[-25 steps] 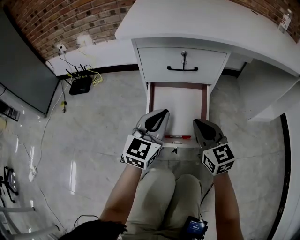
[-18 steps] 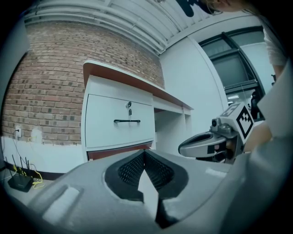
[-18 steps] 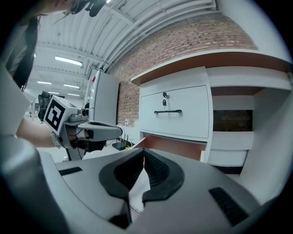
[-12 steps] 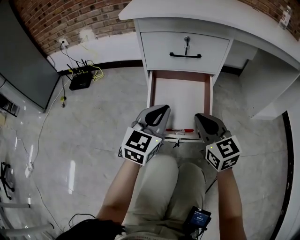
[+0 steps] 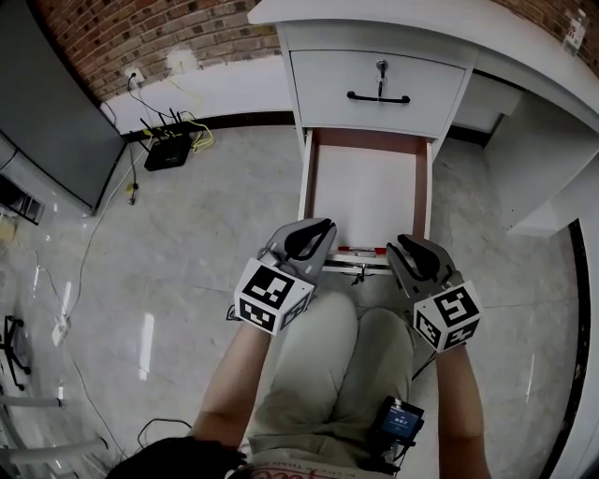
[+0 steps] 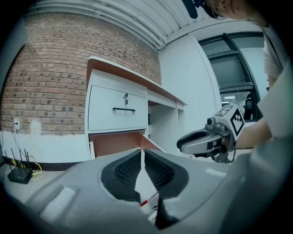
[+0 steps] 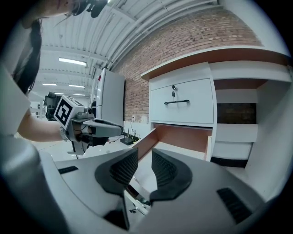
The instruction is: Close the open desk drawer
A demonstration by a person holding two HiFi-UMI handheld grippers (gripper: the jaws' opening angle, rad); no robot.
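Room: pale tiled floor [image 5: 215, 224] below a brick wall [image 5: 140, 37], seen steeply from above.
Lower drawer [image 5: 367, 196]: belongs to a white desk and stands pulled well out toward the person. Its pale bottom is bare except for a red pen [image 5: 360, 250] lying along the front edge.
Upper drawer [image 5: 323, 89]: shut, with a black handle [image 5: 379, 97], directly under the worktop [image 5: 374, 14].
Left hand-held gripper [image 5: 318, 229]: at the open drawer's front left corner, jaws pressed together with nothing in them.
Right hand-held gripper [image 5: 404, 245]: at the front right corner, jaws a little apart and just opening, with nothing between the pads.
Contact: whether either gripper touches the drawer front cannot be told.
Router [image 5: 167, 152]: black, with cables, on the floor by the wall, well left of the desk.
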